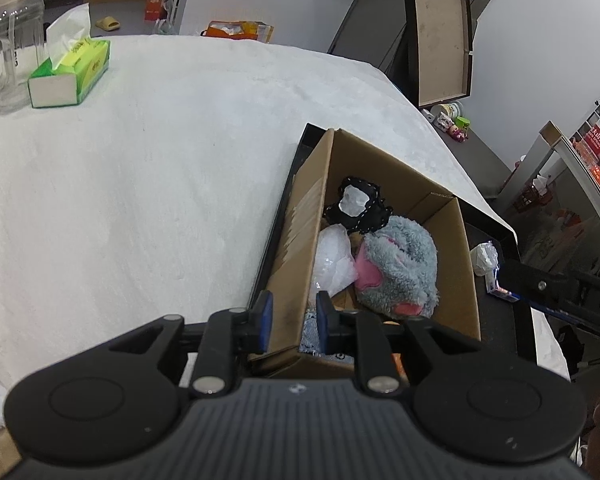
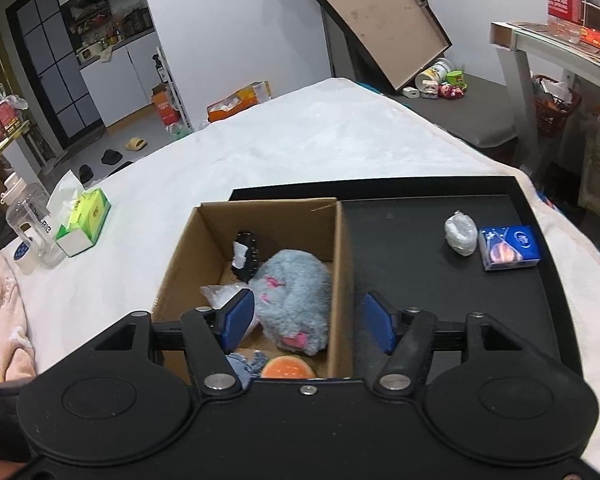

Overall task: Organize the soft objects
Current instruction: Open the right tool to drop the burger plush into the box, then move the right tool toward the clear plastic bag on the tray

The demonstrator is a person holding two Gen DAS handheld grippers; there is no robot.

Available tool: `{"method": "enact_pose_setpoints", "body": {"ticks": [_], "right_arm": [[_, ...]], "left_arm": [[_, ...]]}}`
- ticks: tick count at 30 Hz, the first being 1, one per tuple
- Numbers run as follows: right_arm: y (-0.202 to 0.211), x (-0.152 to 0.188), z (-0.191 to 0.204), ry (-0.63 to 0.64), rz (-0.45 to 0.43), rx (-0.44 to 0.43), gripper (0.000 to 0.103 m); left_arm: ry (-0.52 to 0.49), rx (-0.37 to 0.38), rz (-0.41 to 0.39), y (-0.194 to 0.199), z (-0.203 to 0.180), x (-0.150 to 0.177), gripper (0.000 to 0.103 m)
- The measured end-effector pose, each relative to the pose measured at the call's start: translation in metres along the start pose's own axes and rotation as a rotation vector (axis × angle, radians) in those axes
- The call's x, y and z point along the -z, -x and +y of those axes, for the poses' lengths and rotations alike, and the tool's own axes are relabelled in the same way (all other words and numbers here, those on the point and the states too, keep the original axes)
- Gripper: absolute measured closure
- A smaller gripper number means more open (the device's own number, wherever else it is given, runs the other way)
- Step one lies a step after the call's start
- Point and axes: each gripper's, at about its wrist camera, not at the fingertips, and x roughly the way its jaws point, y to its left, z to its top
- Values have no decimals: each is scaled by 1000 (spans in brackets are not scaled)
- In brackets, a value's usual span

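Nearly done: plush toy (image 2: 296,300) boxed; wrapped wad (image 2: 461,235) and tissue pack (image 2: 509,248) remain. Right gripper (image 2: 309,322) gapes empty, left gripper (image 1: 294,322) straddles the cardboard box (image 1: 300,276) wall.

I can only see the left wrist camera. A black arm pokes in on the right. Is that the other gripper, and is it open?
Observer: Yes. The right gripper is open, its blue pads wide apart, straddling the right wall of the brown cardboard box.
Operator: What's the little blue thing it hides?
Observer: A small blue tissue packet, lying flat on the black tray beside a crumpled white plastic wad.
Operator: Anything in the box I'm missing?
Observer: A round orange object at the near end, next to the fluffy grey-and-pink plush toy.
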Motion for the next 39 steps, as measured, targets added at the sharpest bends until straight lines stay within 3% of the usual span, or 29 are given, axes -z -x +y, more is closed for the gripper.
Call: {"method": "enact_pose_setpoints", "body": {"ticks": [5, 7, 10, 15, 23, 29, 39], "right_arm": [[4, -3, -12, 8, -11, 10, 34], [4, -4, -18, 12, -18, 19, 24], [6, -6, -26, 13, -33, 33, 16], [2, -8, -39, 10, -30, 40, 4], [-3, -9, -56, 56, -54, 61, 0], [-9, -18, -69, 94, -85, 93, 0], [-31, -32, -90, 93, -54, 34, 0]], "left_arm": [[-25, -35, -11, 5, -9, -2, 77], [-48, -59, -18, 6, -14, -3, 71], [-77, -64, -54, 11, -23, -4, 59], [-123, -102, -71, 13, -37, -4, 54], [-149, -155, -88, 15, -50, -7, 52], [-152, -203, -88, 13, -58, -11, 40], [-152, -251, -63, 3, -67, -17, 33]]}}
